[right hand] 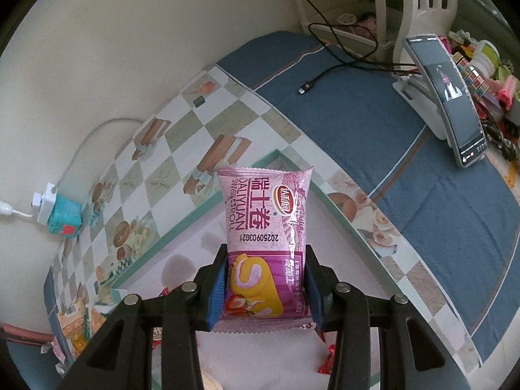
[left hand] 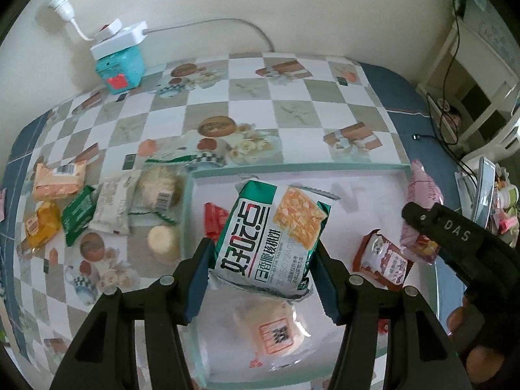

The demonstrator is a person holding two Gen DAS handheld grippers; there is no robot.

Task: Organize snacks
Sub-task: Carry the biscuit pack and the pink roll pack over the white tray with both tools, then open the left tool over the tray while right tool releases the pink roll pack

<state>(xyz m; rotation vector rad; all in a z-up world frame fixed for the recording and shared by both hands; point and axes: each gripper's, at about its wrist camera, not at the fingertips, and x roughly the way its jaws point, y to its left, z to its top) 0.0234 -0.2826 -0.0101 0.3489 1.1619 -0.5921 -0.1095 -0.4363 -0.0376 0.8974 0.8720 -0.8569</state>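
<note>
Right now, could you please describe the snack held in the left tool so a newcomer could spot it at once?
Find the shallow white tray with the mint-green rim on the checkered tablecloth. Above it, the left tool grips a white and teal packet. It alone pictures a golden, nut-topped square biscuit.

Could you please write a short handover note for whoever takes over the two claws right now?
Left claw: shut on the green-and-white biscuit packet, held over the white tray.
Right claw: shut on the pink Swiss roll packet, also above the tray.
Done: the tray already holds a red-brown sachet, a pale peach packet and a small red packet.
Left: set down both held packets, then collect the loose snacks lying on the checked tablecloth left of the tray.
</note>
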